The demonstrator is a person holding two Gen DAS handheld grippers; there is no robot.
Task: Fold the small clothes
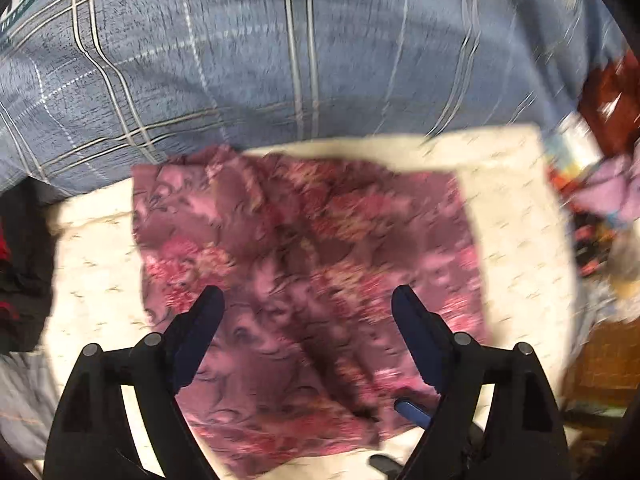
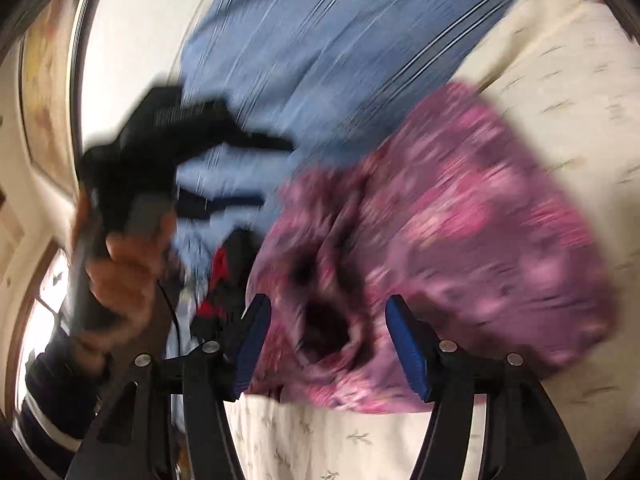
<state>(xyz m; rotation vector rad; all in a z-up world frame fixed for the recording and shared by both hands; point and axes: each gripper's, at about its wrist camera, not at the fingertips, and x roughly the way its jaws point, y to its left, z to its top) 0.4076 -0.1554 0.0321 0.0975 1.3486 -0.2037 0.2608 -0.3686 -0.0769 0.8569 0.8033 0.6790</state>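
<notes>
Hovering over pink floral garment (image 1: 304, 264) lying flat on cream cloth (image 1: 516, 208) for folding; left gripper (image 1: 308, 312) and right gripper (image 2: 328, 340) jaws spread, empty.

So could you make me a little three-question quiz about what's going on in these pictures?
1. True or false: the left gripper is clamped on the pink floral cloth.
2. What does the cloth lie on? A) a cream sheet B) a wooden floor C) a metal tray
3. Fill in: the checked blanket beyond the cloth is mostly ____.

Key:
1. False; its jaws stand open above the cloth.
2. A, the cream sheet.
3. Blue.
</notes>
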